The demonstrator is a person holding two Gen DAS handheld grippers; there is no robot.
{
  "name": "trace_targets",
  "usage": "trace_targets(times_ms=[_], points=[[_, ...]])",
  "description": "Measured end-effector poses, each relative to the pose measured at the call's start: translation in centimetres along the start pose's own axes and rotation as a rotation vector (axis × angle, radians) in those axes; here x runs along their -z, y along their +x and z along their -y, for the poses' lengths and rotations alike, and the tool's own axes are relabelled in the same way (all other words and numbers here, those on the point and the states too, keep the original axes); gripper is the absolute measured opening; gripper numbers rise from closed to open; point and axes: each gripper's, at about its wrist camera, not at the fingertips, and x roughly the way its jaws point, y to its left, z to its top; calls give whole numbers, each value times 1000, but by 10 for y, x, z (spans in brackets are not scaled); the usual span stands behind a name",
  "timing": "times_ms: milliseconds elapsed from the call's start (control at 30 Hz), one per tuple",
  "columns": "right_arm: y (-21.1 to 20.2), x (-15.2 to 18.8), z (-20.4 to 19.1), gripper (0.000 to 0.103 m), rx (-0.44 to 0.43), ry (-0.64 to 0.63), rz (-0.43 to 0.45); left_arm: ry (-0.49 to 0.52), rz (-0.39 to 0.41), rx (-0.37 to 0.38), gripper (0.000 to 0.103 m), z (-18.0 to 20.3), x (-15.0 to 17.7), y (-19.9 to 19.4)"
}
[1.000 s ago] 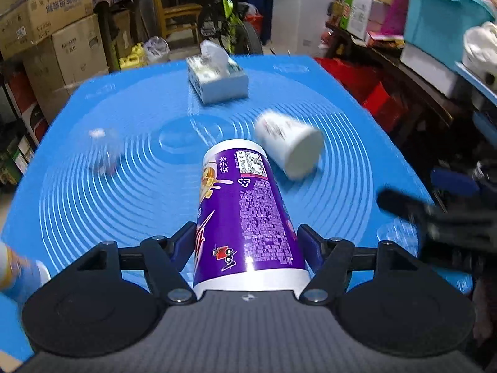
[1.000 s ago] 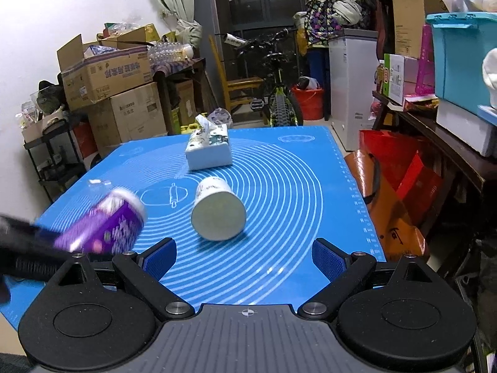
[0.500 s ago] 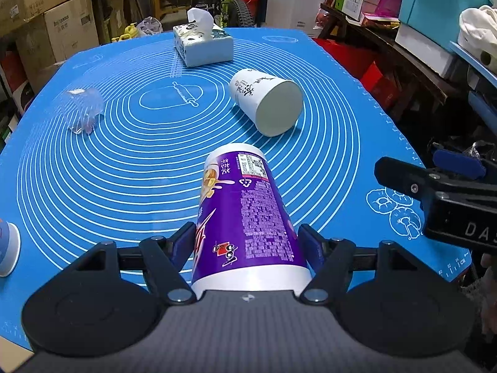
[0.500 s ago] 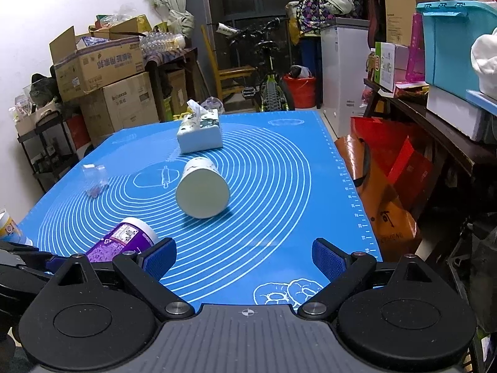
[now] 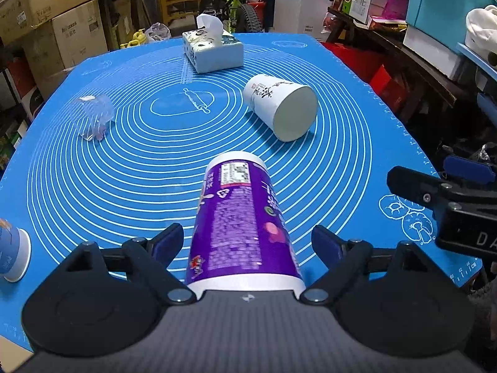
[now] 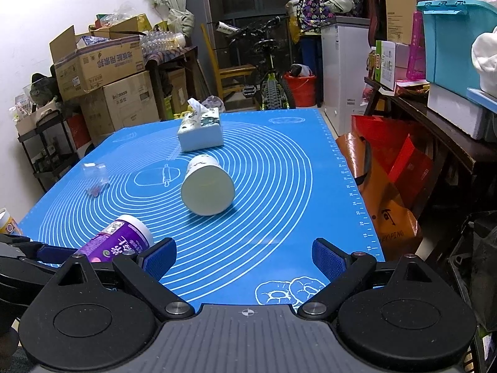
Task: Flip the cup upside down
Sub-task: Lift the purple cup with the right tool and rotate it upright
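Blue mat [image 5: 130, 168], left gripper [image 5: 248, 242] now parted around purple cup [image 5: 239, 217], right gripper [image 6: 245, 256] spread, unchanged

Your table carries a blue mat [image 5: 130, 168] printed with white concentric rings, a rolling-pin outline at the middle. From the left wrist view, the tissue box [image 5: 212, 50] sits at twelve o'clock near the far edge. The white cup [image 5: 281, 105] lies on its side at one o'clock, open mouth toward you. A clear plastic cup [image 5: 93, 116] lies tipped at ten o'clock. A small blue-and-white cup [image 5: 12, 253] sits at the mat's edge at eight o'clock.
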Motion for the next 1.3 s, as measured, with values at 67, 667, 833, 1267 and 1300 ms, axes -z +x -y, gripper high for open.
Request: trace_targets(times_ms=[67,667,833,1267,1300], points=[[0,0,0,94,0,0,-1,2,-1,1,89,0,1,0],[-15,-18,-19,95,-75,-20,-11,-9,96,-17,89,-19,-1,-54],[-11,-33,-42,96,-132,-50,-67,-21,133,-52,96,-39,0,-72],[50,-56,-91,96,-185,-25,-333,-158,97,-133,96,-121,20,-53],[56,-56,-92,96,-191,-21,-354,-166,92,-129,96,-125,23,-51]])
